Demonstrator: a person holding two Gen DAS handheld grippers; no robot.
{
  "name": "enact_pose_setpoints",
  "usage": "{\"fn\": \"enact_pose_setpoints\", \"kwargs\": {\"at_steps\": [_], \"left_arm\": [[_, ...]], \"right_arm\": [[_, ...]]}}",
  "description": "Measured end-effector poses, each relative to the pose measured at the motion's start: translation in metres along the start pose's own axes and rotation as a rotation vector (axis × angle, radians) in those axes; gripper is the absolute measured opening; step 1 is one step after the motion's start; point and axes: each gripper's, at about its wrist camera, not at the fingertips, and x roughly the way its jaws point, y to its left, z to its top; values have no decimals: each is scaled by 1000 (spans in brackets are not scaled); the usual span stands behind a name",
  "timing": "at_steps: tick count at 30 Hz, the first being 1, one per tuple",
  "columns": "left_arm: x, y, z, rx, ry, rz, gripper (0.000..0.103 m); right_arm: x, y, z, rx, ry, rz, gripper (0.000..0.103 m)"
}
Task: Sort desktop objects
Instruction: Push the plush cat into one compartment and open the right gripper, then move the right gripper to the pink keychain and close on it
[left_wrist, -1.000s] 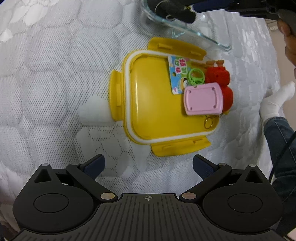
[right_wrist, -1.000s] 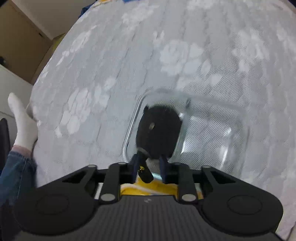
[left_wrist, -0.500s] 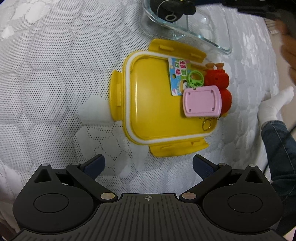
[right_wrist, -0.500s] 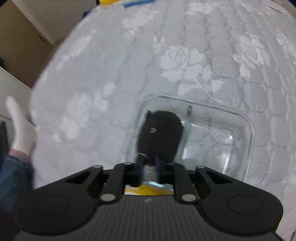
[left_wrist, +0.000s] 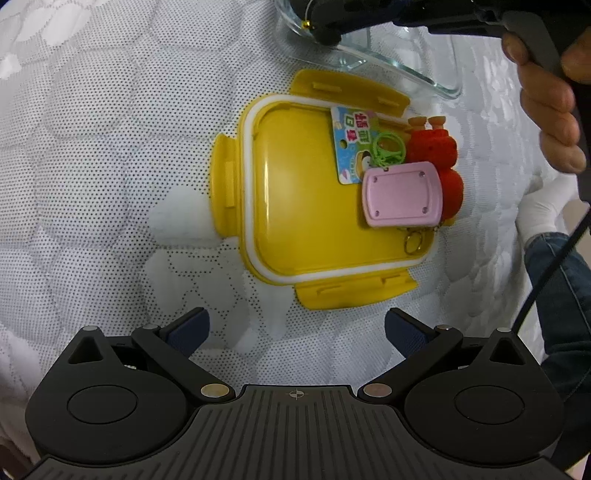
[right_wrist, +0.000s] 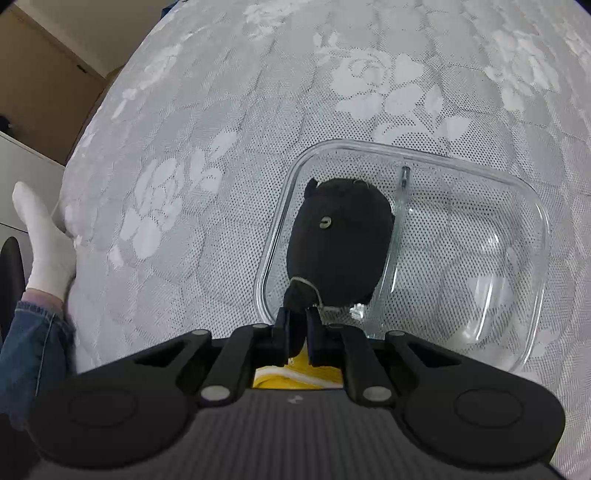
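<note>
A yellow box lid (left_wrist: 306, 192) lies on the white quilted bed. On its right end lie a pink case (left_wrist: 400, 194), a green ring (left_wrist: 388, 147), a printed card (left_wrist: 351, 136) and a red plush toy (left_wrist: 434, 151). My left gripper (left_wrist: 295, 328) is open and empty, just in front of the lid. My right gripper (right_wrist: 299, 325) is shut on a black plush toy (right_wrist: 340, 240) and holds it over the left part of a clear glass dish (right_wrist: 480, 184). The dish's rim also shows in the left wrist view (left_wrist: 406, 70).
A person's white-socked foot (right_wrist: 40, 236) and jeans leg (left_wrist: 561, 295) are at the bed's edge. The bed's edge curves down at the left of the right wrist view, with a wooden cabinet (right_wrist: 37, 81) beyond.
My right gripper has drawn back and up a little with the black toy, which now lies further into the dish. My left gripper has stayed still and open.
</note>
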Motion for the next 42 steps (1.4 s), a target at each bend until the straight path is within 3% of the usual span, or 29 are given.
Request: {"fn": "enact_pose_setpoints", "kwargs": {"at_steps": [13,17,20,28,30,33,35,38,42], "left_arm": [[3,-2,2,10,9,2,103],[2,-4,4,18,5,0,103],[-3,-6,8,31,-16,-6,103],[-28,-23,28,87,-239,15,103],[-39,-29,32,92,-309,27,103],[-55,-49,31,136,-457,115,103],[-60,-64,27,202,-536,191,103],[-60,-84,23,264,-609,283,103],[-57,-87,24,248,-574,257,103]], "right_arm": [[12,8,4,-97,-32,-84,13],[6,0,1,-45,-21,-74,24],[-10,-10,-5,-8,-36,-62,26],[-86,-46,-42,74,-183,33,46],[-101,-54,-60,105,-206,41,59],[-117,-59,-89,91,-251,-15,76],[-114,-56,-102,20,-236,-41,78],[-110,-52,-120,-86,-214,-79,72],[-104,-48,-144,-213,-178,-119,49]]}}
